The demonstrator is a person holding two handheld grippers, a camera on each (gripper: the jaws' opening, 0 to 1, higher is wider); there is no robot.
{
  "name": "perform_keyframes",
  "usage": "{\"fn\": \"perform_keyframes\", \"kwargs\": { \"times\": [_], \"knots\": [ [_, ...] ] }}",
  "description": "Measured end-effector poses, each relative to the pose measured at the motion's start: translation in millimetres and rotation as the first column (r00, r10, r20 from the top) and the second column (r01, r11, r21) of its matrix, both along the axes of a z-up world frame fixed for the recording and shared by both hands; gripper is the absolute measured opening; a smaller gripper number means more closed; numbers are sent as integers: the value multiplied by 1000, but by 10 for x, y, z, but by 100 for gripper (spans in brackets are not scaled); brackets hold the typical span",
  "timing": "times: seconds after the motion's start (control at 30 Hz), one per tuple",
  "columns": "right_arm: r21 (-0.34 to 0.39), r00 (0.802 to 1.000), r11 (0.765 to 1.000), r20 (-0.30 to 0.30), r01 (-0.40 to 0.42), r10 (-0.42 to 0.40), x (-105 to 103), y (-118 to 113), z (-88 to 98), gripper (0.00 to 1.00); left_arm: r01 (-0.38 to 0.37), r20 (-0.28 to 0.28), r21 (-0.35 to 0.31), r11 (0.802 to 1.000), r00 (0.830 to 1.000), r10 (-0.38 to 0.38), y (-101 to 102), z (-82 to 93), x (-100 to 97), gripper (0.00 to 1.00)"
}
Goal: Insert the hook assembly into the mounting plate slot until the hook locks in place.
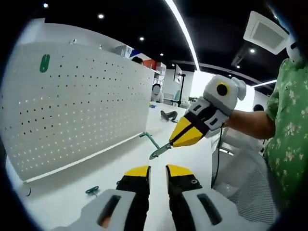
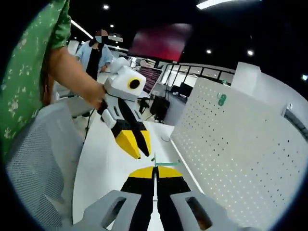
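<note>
Above the white table (image 1: 62,202), at two o'clock from the left gripper (image 1: 158,172) — jaws slightly parted, gripping nothing — we see the right gripper (image 1: 169,145) pinching the green hook (image 1: 155,144) — the white pegboard (image 1: 72,106) stands at ten o'clock, a green piece (image 1: 92,190) lying on the table.

In the right gripper view, the hook (image 2: 155,174) sits clamped between the right gripper (image 2: 155,173) tips.

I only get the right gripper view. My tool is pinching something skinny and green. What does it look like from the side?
Observer: In the left gripper view, the green hook is a bent piece. It sticks out from the right tool toward the pegboard.
Operator: Is anything else green lying down there?
Observer: Yes. A small green piece lies on the white table, near the bottom of the pegboard.
</note>
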State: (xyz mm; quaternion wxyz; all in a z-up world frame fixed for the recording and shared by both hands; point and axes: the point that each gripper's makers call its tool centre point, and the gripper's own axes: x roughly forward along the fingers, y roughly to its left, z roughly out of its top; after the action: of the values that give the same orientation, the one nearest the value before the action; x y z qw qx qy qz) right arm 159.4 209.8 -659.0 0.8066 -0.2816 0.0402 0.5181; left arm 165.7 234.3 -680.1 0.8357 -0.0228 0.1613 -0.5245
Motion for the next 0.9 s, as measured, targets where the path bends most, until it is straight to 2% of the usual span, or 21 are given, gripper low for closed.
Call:
{"fn": "perform_keyframes", "kwargs": {
  "times": [0.2, 0.27, 0.3, 0.47, 0.8, 0.9],
  "knots": [
    [-68, 989, 997, 143, 48, -38, 72, -23, 87, 0, -74, -65, -58, 996, 995, 70, -20, 60, 91, 15],
    [-89, 982, 994, 187, 59, -42, 81, -22, 108, 0, -91, -89, -97, 991, 993, 82, -29, 124, 114, 15],
    [-129, 974, 989, 222, 67, -37, 85, -28, 95, 0, -117, -118, -115, 986, 988, 103, -20, 153, 144, 15],
    [-239, 935, 967, 354, 83, 7, 72, 18, 82, 0, -139, -144, -139, 980, 982, 119, -20, 231, 204, 14],
    [-310, 868, 941, 495, 137, 37, 115, -7, 116, 0, -156, -177, -129, 979, 975, 132, 3, 223, 240, 13],
    [-315, 866, 939, 498, 137, 40, 122, -11, 103, 0, -159, -175, -123, 980, 975, 136, 9, 230, 265, 12]
  ]
}}
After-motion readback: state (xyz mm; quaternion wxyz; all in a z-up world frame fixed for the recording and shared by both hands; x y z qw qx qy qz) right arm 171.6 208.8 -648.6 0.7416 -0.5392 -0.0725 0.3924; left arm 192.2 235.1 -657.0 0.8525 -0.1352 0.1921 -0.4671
